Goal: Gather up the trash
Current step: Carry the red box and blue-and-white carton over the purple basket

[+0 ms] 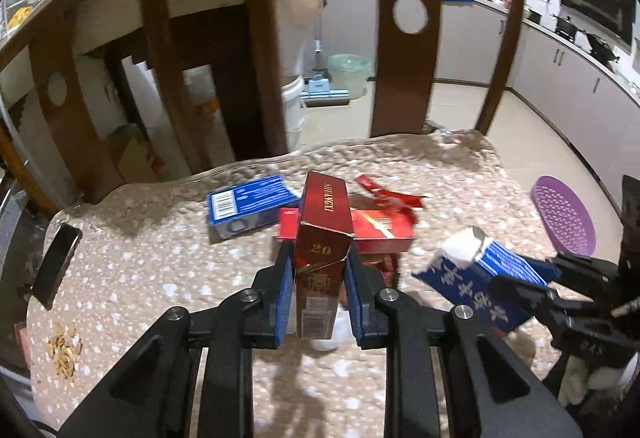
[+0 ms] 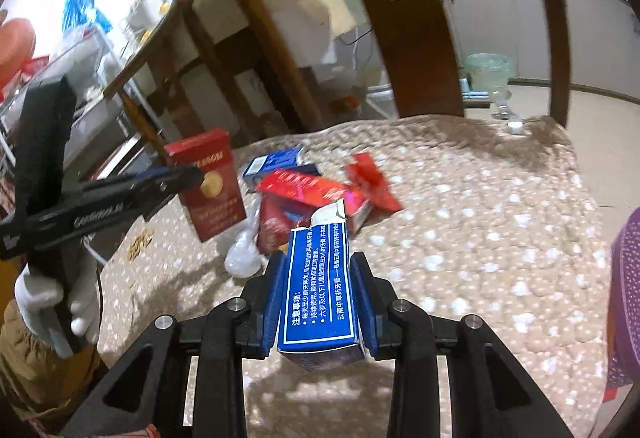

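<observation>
My left gripper [image 1: 319, 262] is shut on a dark red cigarette box [image 1: 324, 213], held upright a little above the table. From the right wrist view that red box [image 2: 212, 181] hangs at the left in the left gripper [image 2: 188, 177]. My right gripper [image 2: 318, 270] is shut on a torn blue toothpaste box [image 2: 316, 290], which also shows at the right of the left wrist view as a blue box [image 1: 476, 278]. On the table lie another blue box [image 1: 248, 205], a flat red box [image 1: 372, 230], a red wrapper [image 1: 384, 193] and a crumpled white plastic scrap [image 2: 242, 254].
A purple perforated basket [image 1: 564, 213] stands at the table's right edge. A dark phone [image 1: 56, 262] and a heap of seed shells [image 1: 64, 350] lie at the left. A wooden chair back [image 1: 404, 77] rises behind the speckled tablecloth [image 1: 160, 278].
</observation>
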Motion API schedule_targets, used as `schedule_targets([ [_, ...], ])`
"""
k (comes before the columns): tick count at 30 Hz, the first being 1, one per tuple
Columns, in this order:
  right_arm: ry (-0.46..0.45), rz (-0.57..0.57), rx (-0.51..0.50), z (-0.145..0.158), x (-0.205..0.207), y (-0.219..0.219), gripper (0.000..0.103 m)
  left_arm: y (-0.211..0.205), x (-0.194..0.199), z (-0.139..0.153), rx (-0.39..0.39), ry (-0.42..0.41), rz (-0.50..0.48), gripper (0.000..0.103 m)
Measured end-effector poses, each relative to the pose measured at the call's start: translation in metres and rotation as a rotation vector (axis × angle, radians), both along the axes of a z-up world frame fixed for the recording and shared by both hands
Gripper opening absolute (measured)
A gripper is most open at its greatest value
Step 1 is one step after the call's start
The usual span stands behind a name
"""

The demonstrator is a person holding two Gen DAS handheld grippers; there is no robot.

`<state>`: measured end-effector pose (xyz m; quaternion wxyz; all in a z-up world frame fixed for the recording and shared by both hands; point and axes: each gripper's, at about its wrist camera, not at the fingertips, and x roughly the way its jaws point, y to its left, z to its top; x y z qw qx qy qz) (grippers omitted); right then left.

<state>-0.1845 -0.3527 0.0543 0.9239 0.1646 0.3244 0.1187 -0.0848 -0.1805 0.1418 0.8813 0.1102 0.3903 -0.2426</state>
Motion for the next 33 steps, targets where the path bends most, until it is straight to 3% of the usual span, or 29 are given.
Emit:
schedule_targets([
  [19, -0.033, -0.209, 0.067, 0.013, -0.029, -0.083, 0.036, -0.081, -0.036, 0.005, 0.005, -0.002, -0.189, 0.023],
  [33, -0.040, -0.439, 0.122, 0.012, -0.072, -0.166, 0.036, -0.154, -0.054, 0.003, -0.010, 0.033, -0.337, 0.023],
])
